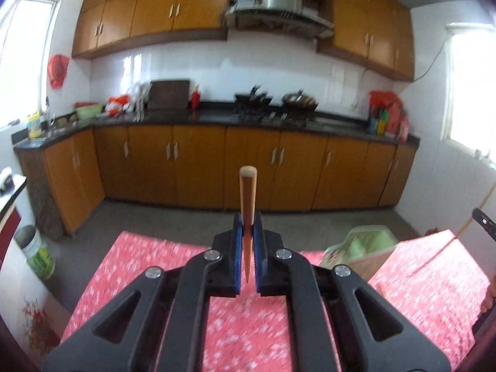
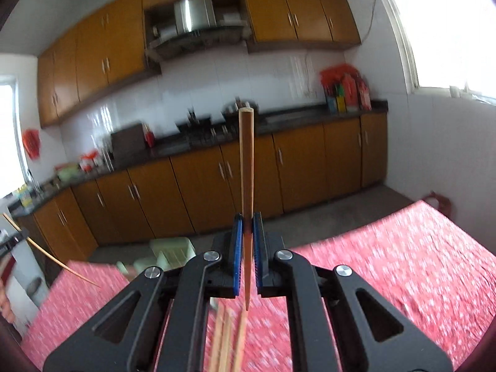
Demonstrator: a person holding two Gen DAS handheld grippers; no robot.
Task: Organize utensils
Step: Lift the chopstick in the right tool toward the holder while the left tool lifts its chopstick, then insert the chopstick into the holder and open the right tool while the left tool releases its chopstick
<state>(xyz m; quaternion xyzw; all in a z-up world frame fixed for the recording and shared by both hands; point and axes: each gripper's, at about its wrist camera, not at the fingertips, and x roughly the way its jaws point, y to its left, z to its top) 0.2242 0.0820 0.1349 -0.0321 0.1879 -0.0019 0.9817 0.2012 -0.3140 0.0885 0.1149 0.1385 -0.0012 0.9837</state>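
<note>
My left gripper (image 1: 247, 221) is shut on a wooden chopstick (image 1: 247, 192) that points forward and up above the red flowered tablecloth (image 1: 148, 266). My right gripper (image 2: 247, 221) is shut on another wooden chopstick (image 2: 246, 161), also held above the cloth. The left-held chopstick also shows at the left edge of the right wrist view (image 2: 46, 252). Several loose chopsticks (image 2: 226, 338) lie on the cloth under the right gripper. A pale green utensil holder (image 1: 362, 243) stands at the table's far edge; it also shows in the right wrist view (image 2: 172, 252).
Beyond the table are a grey floor, orange kitchen cabinets (image 1: 198, 164) and a dark counter (image 1: 217, 116) with a stove and pans. A bucket (image 1: 35, 252) stands on the floor at the left. The tip of the right gripper (image 1: 485, 221) shows at the right edge.
</note>
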